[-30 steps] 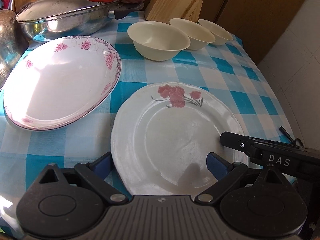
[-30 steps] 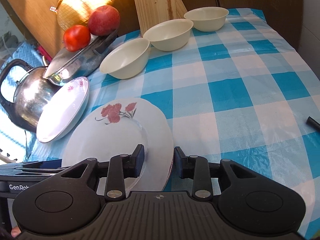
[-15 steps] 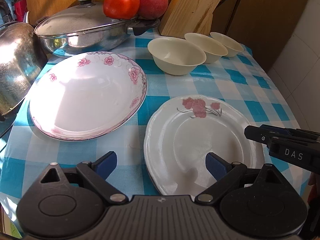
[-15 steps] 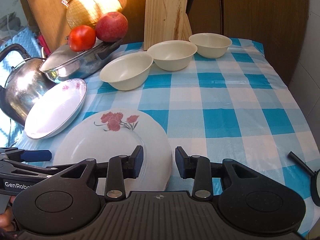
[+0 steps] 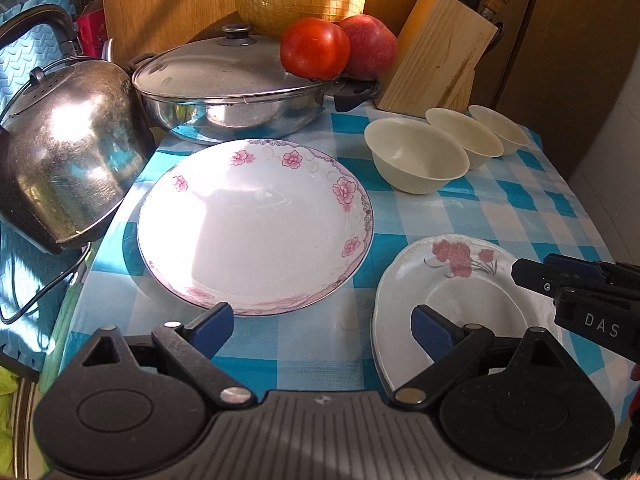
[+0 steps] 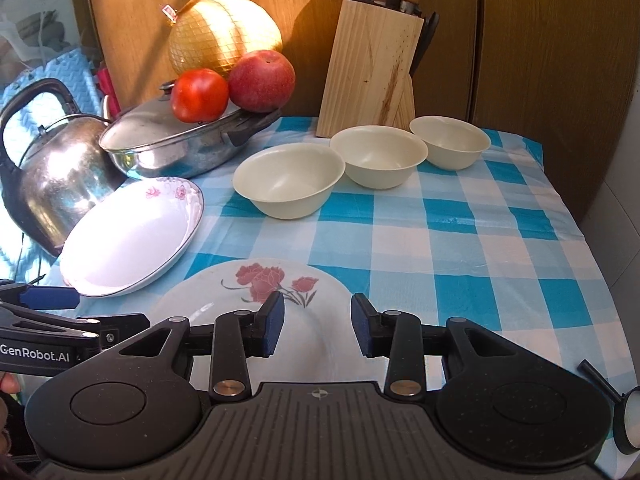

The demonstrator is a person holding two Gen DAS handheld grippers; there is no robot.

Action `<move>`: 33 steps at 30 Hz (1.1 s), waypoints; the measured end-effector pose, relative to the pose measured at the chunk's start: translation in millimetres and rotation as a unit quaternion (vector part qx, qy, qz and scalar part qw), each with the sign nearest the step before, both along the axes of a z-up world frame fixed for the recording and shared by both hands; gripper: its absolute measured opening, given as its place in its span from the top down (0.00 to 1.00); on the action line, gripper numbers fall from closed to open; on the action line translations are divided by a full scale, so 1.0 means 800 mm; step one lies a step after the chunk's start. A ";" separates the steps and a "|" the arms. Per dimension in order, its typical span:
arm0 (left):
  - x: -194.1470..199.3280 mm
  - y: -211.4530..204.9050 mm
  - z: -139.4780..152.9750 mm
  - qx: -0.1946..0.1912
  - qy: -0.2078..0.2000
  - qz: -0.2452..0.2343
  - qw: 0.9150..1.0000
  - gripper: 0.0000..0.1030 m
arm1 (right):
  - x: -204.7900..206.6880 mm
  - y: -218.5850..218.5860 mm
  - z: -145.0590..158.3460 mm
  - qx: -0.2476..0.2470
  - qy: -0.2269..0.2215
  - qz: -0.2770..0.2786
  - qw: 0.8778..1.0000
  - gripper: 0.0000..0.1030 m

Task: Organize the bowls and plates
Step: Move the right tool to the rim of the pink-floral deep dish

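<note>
A deep white plate with pink flowers (image 5: 256,224) lies on the blue checked cloth, just beyond my left gripper (image 5: 322,326), which is open with nothing between its fingers. To its right a flat white plate with red flowers (image 5: 452,292) lies on the cloth. My right gripper (image 6: 318,322) hovers over the near part of this flat plate (image 6: 272,292), open, its pads touching nothing. Three cream bowls (image 6: 288,184) (image 6: 378,156) (image 6: 450,140) stand in a row at the back right. The deep plate (image 6: 128,236) shows at the left of the right wrist view.
A steel kettle (image 5: 68,152) stands at the left edge. Behind the deep plate is a lidded steel pan (image 5: 232,92) carrying a tomato (image 5: 314,48) and an apple (image 5: 368,50), with a netted melon behind. A wooden knife block (image 6: 372,68) stands at the back.
Both grippers have drawn back and risen, so more of the back shows. The right gripper's fingers, earlier at the flat plate's rim, now stand above it. The flat plate lies flat.
</note>
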State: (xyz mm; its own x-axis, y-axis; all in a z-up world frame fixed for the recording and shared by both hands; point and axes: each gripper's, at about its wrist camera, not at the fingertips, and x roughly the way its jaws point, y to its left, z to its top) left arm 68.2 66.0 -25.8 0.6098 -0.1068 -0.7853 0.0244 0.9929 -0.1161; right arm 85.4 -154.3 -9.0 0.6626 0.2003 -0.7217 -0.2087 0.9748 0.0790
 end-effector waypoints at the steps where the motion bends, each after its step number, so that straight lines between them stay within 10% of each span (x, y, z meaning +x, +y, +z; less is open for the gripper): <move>1: 0.001 0.006 0.001 0.002 -0.002 0.005 1.000 0.12 | 0.001 0.005 0.000 -0.002 -0.001 0.004 1.000 0.56; 33: 0.096 0.114 -0.011 0.053 0.014 0.065 0.996 0.12 | 0.083 0.098 -0.013 -0.026 -0.008 0.046 0.999 0.49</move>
State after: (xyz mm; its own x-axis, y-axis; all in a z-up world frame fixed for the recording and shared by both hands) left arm 145.4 157.4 -34.8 0.5914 0.0556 -0.8045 -0.1064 0.9943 -0.0094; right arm 151.5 -76.2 -19.3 0.6544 0.2230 -0.7225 -0.2986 0.9541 0.0241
